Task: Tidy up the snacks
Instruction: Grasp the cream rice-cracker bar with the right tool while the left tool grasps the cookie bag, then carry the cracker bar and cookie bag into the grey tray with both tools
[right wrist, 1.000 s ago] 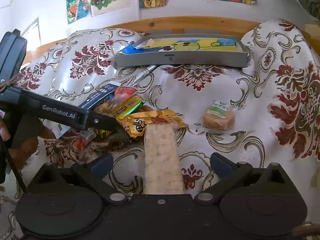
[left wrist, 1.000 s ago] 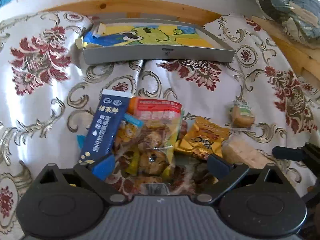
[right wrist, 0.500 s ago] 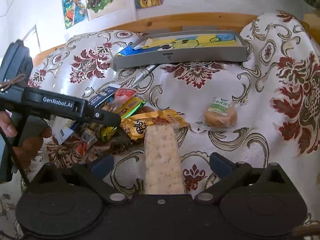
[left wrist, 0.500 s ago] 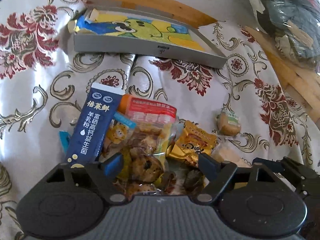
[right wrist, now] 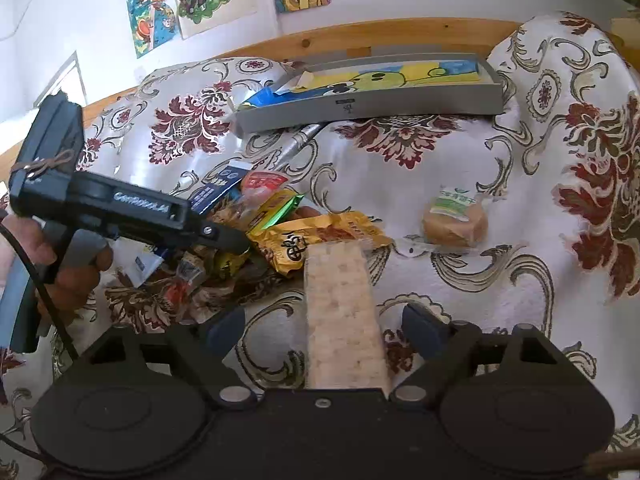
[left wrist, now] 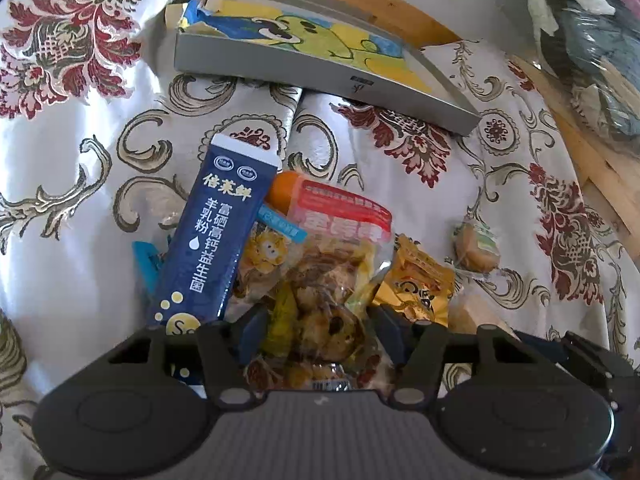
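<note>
Closing on a clear plastic bag of brown baked snacks (left wrist: 324, 304), the left gripper (left wrist: 316, 328) has its blue-padded fingers (left wrist: 250, 330) set against either side of the bag, apparently grasping it, at the 6 o'clock edge of a snack heap on a white bed cover patterned with red flowers and gold scrolls (left wrist: 100, 152); a person's hand (right wrist: 68, 268) holds that black tool by its handle, seen at 9 o'clock in the right wrist view; touching the bag at 10 o'clock lies a tall dark blue carton with white Chinese lettering (left wrist: 212, 240), at 12 o'clock a red-labelled transparent packet (left wrist: 344, 216) over an orange sausage-shaped snack (left wrist: 282, 192), and at 3 o'clock a crinkled golden-yellow foil packet (left wrist: 416, 288); a round brownish cake in a clear wrapper with a green label (left wrist: 478, 246) sits apart from the heap at 3 o'clock; well beyond, at 12 o'clock, a shallow grey cardboard tray lined with a yellow, green and blue cartoon drawing (left wrist: 320, 68) rests against the wooden headboard (right wrist: 360, 36); the right gripper (right wrist: 324, 324) stands released, its fingers (right wrist: 420, 324) wide of a long pale puffed-rice bar (right wrist: 340, 312) that lies on the cover between them, its far end touching the golden packet.
</note>
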A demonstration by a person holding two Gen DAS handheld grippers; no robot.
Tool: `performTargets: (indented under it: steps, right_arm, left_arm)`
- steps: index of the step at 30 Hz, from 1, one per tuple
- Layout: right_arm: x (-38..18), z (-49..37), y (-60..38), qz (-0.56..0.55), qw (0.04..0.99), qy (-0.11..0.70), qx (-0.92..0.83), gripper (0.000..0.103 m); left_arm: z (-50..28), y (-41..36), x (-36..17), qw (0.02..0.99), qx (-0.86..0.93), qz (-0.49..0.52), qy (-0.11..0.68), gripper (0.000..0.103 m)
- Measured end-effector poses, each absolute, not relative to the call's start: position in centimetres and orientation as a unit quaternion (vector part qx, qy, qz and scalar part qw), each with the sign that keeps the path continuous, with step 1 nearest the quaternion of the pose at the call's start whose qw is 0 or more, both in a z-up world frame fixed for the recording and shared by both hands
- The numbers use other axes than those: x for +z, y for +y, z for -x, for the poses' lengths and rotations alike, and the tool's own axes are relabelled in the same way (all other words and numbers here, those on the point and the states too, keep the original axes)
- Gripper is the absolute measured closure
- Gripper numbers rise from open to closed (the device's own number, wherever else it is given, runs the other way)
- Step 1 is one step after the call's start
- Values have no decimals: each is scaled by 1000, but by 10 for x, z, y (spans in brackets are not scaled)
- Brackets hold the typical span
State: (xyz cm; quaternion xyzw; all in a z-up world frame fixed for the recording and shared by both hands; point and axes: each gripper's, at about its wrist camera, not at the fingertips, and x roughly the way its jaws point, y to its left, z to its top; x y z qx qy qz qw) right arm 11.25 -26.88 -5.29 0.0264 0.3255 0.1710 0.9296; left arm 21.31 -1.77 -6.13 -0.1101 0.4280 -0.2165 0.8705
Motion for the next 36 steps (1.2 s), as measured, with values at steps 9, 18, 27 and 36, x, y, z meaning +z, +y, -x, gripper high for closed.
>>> performTargets:
  steps: [9, 18, 27, 36]
  right_arm:
    - [-56, -113, -266, -27, 927, 332, 171, 34]
    - [-58, -118, -267, -22, 931, 334, 141, 65]
    - [-57, -115, -263, -13, 937, 323, 132, 68]
    - [-51, -112, -262, -9, 944, 305, 125, 68]
  left_arm:
    - [-211, -21, -60, 867, -207, 117, 439, 51]
    - [-195, -31, -52, 873, -180, 110, 439, 53]
    - [-183, -34, -40, 883, -160, 95, 431, 59]
    - [-174, -42, -24, 893, -165, 76, 411, 59]
